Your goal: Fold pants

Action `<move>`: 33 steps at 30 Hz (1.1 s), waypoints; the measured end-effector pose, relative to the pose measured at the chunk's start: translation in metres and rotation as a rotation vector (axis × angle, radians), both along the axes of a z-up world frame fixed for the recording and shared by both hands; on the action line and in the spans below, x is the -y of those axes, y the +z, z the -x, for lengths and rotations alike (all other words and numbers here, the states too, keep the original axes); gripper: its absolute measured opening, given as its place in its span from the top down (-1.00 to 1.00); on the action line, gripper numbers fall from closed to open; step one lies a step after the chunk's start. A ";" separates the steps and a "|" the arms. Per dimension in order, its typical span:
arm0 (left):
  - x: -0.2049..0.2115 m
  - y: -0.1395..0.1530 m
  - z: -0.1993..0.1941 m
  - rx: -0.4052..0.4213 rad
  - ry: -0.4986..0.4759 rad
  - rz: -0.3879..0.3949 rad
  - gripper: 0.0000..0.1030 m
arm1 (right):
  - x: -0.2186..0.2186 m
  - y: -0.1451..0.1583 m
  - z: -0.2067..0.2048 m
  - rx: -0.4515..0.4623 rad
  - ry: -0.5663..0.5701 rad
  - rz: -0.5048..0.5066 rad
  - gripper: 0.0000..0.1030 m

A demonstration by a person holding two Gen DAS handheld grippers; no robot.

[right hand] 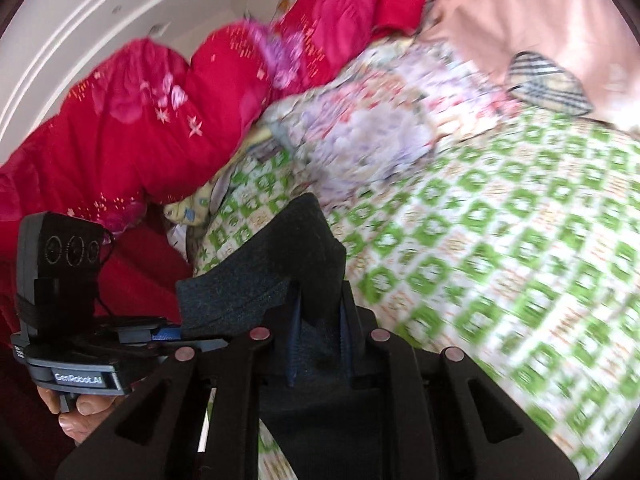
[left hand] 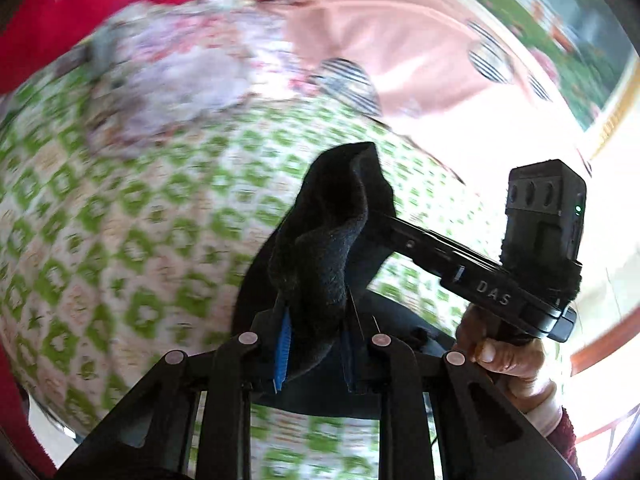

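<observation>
Pants are shown pinched at one edge by both the left gripper and right gripper, lifted above the green-patterned bedspread; carrying that edge over evenly is judged the next requirement.

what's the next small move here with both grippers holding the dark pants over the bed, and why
Probably carry the pants across and lay them flat on the green-patterned bedspread: the left gripper and right gripper each pinch a bunched edge held above the bed, so nothing is spread yet.
</observation>
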State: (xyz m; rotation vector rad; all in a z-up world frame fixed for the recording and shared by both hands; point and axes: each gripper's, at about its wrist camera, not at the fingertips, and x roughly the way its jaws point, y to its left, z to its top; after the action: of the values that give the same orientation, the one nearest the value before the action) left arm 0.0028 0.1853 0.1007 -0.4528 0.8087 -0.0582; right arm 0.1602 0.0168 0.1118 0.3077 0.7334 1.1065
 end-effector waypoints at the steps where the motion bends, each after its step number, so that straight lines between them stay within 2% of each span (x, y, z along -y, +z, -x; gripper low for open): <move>1: 0.013 0.002 -0.002 0.003 -0.029 -0.008 0.61 | 0.015 -0.001 0.004 0.000 -0.022 -0.006 0.66; 5: 0.069 0.005 -0.009 0.009 -0.141 -0.055 0.61 | 0.060 -0.012 0.015 -0.021 -0.106 -0.032 0.66; 13: 0.165 -0.016 -0.021 -0.037 -0.315 -0.140 0.61 | 0.137 -0.050 0.034 -0.087 -0.239 -0.044 0.66; 19: 0.204 -0.033 -0.031 -0.072 -0.376 -0.187 0.61 | 0.171 -0.080 0.040 -0.136 -0.300 -0.082 0.67; 33: 0.250 -0.053 -0.022 -0.077 -0.469 -0.252 0.61 | 0.206 -0.110 0.063 -0.176 -0.373 -0.100 0.68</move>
State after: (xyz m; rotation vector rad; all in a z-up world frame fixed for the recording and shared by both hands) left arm 0.0247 -0.0647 0.0475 -0.0205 0.9713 -0.3708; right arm 0.0972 -0.1891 0.0022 0.6078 0.7409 0.7682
